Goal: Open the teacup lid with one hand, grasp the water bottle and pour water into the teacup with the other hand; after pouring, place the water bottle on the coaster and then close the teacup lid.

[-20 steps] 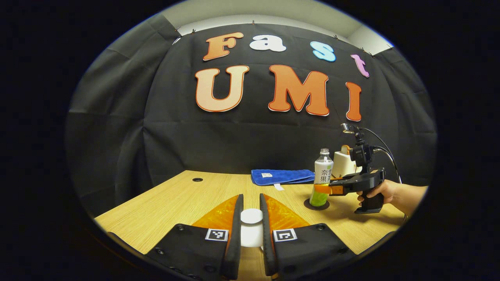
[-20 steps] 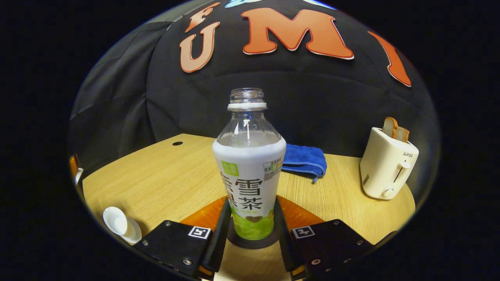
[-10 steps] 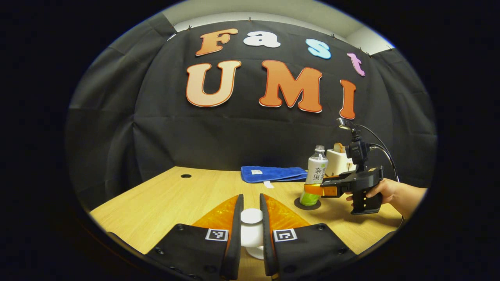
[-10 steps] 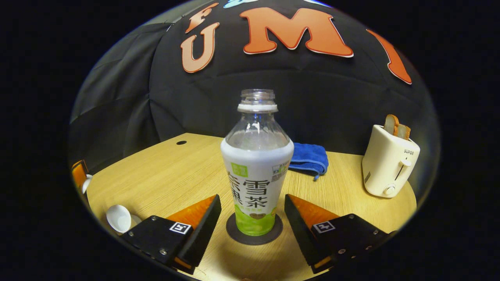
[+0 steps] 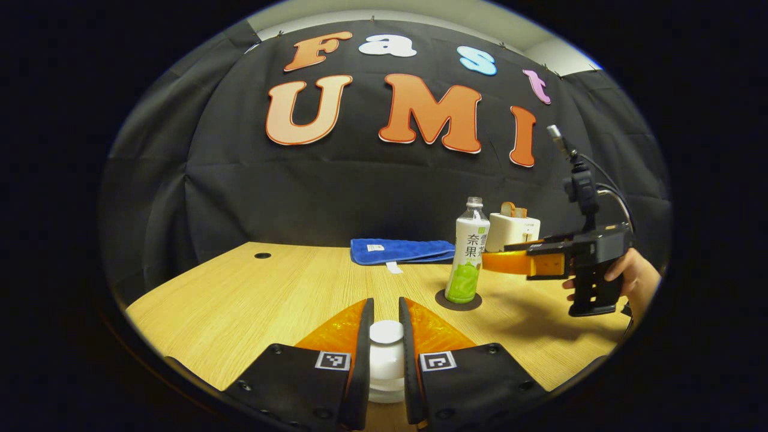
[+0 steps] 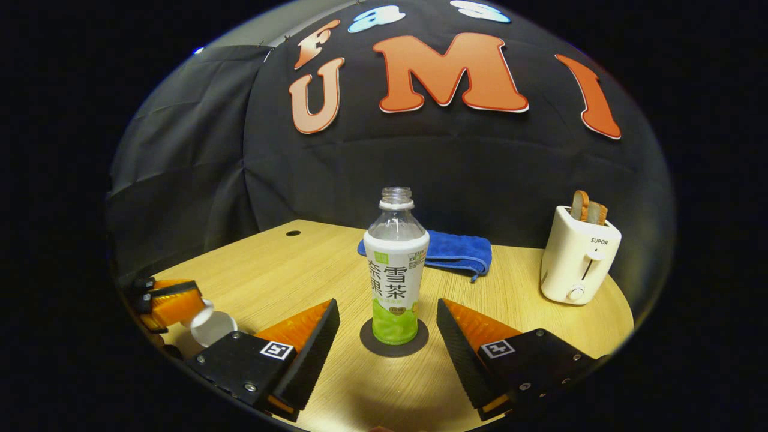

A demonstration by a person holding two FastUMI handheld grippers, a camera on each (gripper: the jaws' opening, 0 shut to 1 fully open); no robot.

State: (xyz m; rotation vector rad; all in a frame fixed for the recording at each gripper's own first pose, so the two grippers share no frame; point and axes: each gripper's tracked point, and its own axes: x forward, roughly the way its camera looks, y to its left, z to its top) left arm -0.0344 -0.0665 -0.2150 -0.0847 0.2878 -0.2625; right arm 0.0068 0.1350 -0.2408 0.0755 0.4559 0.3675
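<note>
A clear bottle [image 6: 395,270] with a white and green label and no cap stands upright on the dark round coaster [image 6: 414,351]. My right gripper [image 6: 387,307] is open, drawn back from the bottle, with a finger off to each side of it. Seen from the left gripper view, the right gripper [image 5: 507,262] hangs to the right of the bottle [image 5: 468,258], held by a hand [image 5: 636,279]. My left gripper [image 5: 386,327] is shut on the knob of the white teacup lid [image 5: 386,348]. In the right gripper view the left gripper [image 6: 168,303] holds the lid [image 6: 213,327] tilted at the table's left edge.
A white toaster [image 6: 576,255] with bread slices stands at the back right of the wooden table [image 6: 288,270]. A folded blue towel [image 6: 456,252] lies behind the bottle. The black cloth wall closes off the back.
My right gripper opened, let go of the bottle on the coaster and pulled back from it. My left gripper stayed shut on the lid and shifted slightly.
</note>
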